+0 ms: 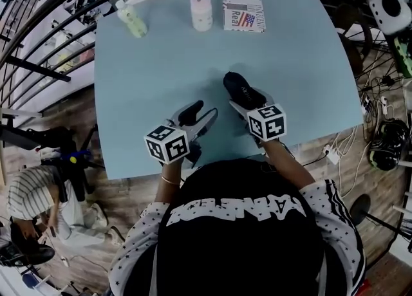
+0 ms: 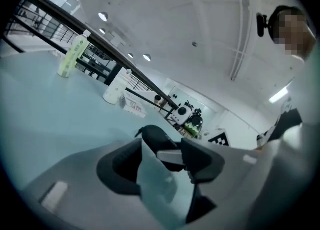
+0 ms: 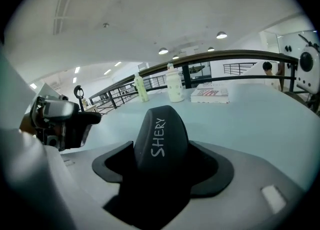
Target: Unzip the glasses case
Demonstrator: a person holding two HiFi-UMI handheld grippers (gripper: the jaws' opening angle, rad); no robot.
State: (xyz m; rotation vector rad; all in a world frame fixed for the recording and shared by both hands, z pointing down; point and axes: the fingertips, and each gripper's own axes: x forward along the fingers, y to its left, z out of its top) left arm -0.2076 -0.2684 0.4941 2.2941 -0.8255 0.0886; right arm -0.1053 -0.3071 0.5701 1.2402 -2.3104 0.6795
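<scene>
Black glasses case (image 3: 161, 134), closed, sits clamped in the right gripper (image 3: 163, 168).

The glasses case (image 1: 237, 86) sits on the table (image 1: 161, 50) between the fingers (image 3: 112, 166) of the right gripper (image 3: 162, 166), just ahead of the left gripper (image 2: 161, 171), with two bottles (image 1: 132, 19) and a box (image 1: 243, 8) well beyond.
</scene>
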